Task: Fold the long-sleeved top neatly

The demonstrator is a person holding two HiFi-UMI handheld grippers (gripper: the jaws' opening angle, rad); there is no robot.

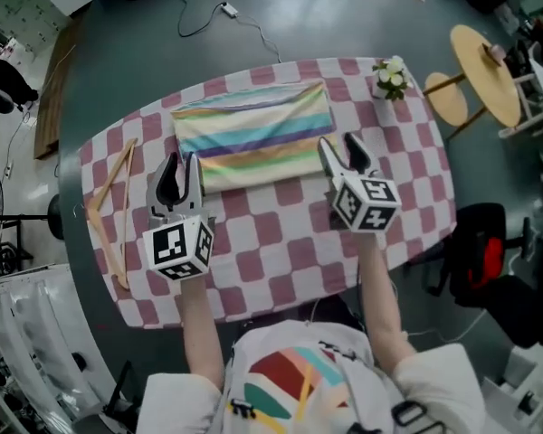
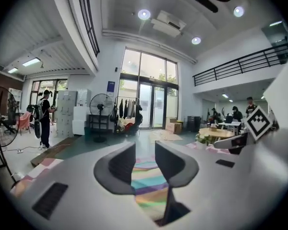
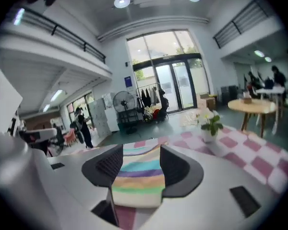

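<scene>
Wooden hanger (image 1: pixel 109 179), potted flowers (image 1: pixel 391 78), checked tablecloth (image 1: pixel 281 251)

The hall is bright and evenly lit. Round ceiling lights (image 2: pixel 144 14) glare white in both gripper views, and daylight pours through the tall glass doors (image 2: pixel 151 99), which are washed out. Seen from the head view, shadows on the checked tablecloth (image 1: pixel 281 251) are faint and soft, and the picture is sharp at its middle. Both gripper views bow strongly toward the edges and end in black corners. Their near foreground is soft, and the striped top (image 3: pixel 137 176) is slightly blurred.
</scene>
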